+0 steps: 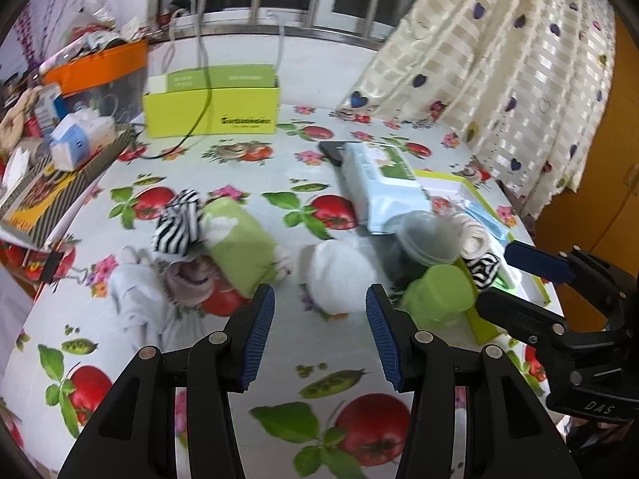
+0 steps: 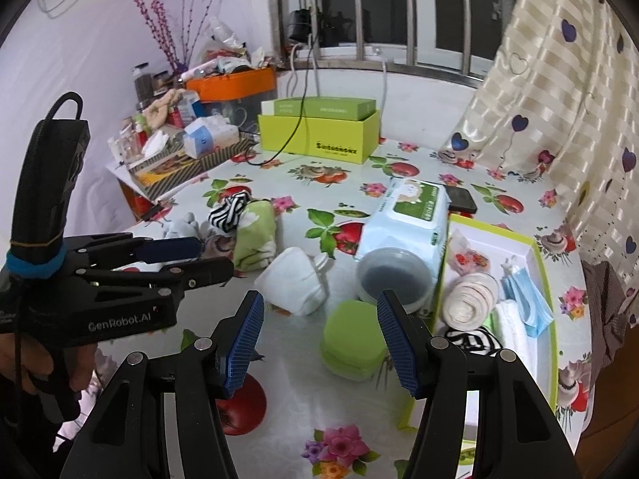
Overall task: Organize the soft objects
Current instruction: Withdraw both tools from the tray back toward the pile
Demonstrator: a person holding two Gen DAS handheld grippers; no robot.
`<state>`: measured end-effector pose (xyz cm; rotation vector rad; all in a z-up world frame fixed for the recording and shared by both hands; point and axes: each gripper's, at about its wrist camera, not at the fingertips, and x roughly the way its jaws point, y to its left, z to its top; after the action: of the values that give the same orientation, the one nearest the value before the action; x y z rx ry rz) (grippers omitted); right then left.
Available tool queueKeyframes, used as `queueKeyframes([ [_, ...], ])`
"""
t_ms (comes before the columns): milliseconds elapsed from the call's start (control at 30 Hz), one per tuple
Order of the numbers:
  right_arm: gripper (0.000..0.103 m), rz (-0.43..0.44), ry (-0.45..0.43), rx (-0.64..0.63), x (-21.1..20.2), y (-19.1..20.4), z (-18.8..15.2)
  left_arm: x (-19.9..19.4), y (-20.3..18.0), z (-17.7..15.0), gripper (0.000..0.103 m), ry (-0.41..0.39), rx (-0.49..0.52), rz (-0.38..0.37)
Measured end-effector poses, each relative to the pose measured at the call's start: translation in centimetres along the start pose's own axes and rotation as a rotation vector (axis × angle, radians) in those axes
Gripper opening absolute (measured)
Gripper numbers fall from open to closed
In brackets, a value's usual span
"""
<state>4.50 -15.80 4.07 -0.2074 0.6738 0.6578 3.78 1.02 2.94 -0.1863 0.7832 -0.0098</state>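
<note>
Both wrist views look steeply down the fingers, close over the table [image 1: 287, 359]; both share the white roll [image 1: 339, 279] [image 2: 295, 283] (frame centre).

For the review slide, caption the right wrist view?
Open right gripper hovers above a green round container, white rolled cloth ahead, lime tray of soft items beside.

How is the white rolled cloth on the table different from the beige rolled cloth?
The white rolled cloth lies loose on the table, outside the tray; the beige rolled cloth already sits inside the green-rimmed tray. The white one looks bulkier and looser; the beige one is wound tight, showing spiral layers at its end. Both are soft rolls lying on their sides.
</note>
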Motion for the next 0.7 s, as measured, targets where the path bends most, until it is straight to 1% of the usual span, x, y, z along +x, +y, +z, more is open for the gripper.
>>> queueKeyframes([
  [233, 0.059, 0.026, 0.018, -0.026, 1.2, 1.3, 0.3, -0.4, 3.3, -0.5, 0.049, -0.01, -0.067, 0.042],
  [433, 0.059, 0.037, 0.037, -0.048, 2.6, 2.1, 0.7, -0.8, 6.4, -0.7, 0.049, -0.031, -0.111, 0.113],
  [567, 0.06, 0.045, 0.061, -0.065, 3.8, 2.6, 1.0, -0.8, 8.6, -0.8, 0.049, -0.037, -0.152, 0.142],
  [700, 0.064, 0.053, 0.087, -0.087, 5.1, 3.1, 1.2, -0.5, 10.3, -0.9, 0.049, -0.035, -0.185, 0.16],
])
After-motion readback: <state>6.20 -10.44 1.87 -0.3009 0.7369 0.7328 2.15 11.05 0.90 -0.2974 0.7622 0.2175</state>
